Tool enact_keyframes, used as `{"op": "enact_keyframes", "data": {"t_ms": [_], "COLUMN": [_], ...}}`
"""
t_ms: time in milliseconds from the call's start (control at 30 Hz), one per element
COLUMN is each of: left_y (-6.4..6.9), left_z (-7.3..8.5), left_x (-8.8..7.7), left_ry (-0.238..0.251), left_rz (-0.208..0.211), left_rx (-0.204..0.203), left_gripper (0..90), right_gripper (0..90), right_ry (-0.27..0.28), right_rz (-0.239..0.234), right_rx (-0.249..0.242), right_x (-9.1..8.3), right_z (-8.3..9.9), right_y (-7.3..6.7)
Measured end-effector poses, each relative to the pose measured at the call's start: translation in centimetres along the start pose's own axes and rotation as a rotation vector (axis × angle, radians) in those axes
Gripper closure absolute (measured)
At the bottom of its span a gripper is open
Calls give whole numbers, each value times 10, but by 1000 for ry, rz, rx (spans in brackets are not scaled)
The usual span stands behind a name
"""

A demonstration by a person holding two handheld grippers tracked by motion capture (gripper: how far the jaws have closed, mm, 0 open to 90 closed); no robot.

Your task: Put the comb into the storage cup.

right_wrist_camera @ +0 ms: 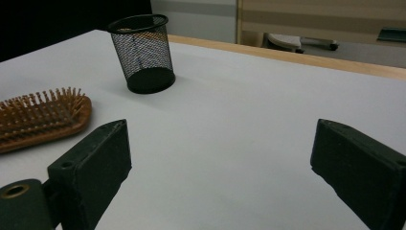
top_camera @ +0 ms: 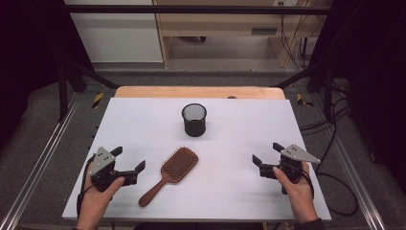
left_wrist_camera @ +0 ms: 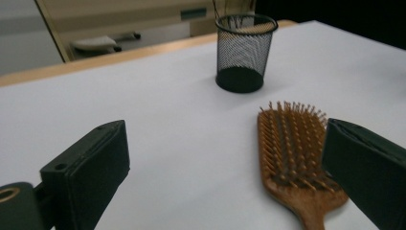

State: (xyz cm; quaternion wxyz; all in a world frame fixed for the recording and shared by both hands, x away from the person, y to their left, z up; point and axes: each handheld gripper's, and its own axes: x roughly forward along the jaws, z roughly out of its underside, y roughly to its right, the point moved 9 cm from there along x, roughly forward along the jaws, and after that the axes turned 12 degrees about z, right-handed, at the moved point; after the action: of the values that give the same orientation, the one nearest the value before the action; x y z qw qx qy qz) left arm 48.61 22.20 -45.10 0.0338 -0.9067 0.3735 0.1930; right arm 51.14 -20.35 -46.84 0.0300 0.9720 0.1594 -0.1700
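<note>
A white worktop [top_camera: 230,143] fills the middle of a dim room, with a wooden edge at its far side and pale cabinets beyond. The landmark here is the brush [top_camera: 171,174], a wooden paddle hairbrush lying flat with its bristles up, near the front of the worktop and a little left of centre. Its handle points toward the person's side and to the left, which leaves the grip end turned toward the left gripper [top_camera: 129,164].

That gripper sits just left of the brush, near the handle but not touching it. Its fingers [left_wrist_camera: 91,167] stand wide apart with nothing between them; in the left gripper view the brush head [left_wrist_camera: 292,143] lies partly behind the right-hand finger, so the gripper looks aimed beside the brush rather than over it.

The right gripper [top_camera: 268,155] is well to the right of the brush, held low over bare worktop. Its fingers [right_wrist_camera: 95,167] are also spread wide and empty.

Beyond the brush, toward the far edge, a black mesh cup [top_camera: 194,119] stands upright with its mouth open upward. It is well apart from the brush. Standing like that it could take the brush handle-first, which I judge to be the likely aim: the brush has yet to be picked up, and the left gripper is the better placed to take it.
</note>
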Motion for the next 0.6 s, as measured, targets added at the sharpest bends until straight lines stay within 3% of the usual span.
{"op": "enact_keyframes", "data": {"t_ms": [100, 333, 400, 600], "left_y": [8, 25, 27, 31], "left_z": [1, 0, 3, 18], "left_x": [7, 18, 19, 27], "left_ry": [-56, -162, -203, -309], "left_rz": [24, 52, 50, 56], "left_rx": [-24, 12, 38, 32], "left_gripper": [34, 38, 39, 46], "right_gripper": [82, 107, 114, 113], "right_ry": [1, 23, 30, 50], "right_rz": [-3, -8, -12, -7], "right_rx": [5, 32, 37, 28], "right_x": [-1, -2, -3, -3], "right_z": [1, 3, 2, 1], "right_y": [2, 7, 8, 7]}}
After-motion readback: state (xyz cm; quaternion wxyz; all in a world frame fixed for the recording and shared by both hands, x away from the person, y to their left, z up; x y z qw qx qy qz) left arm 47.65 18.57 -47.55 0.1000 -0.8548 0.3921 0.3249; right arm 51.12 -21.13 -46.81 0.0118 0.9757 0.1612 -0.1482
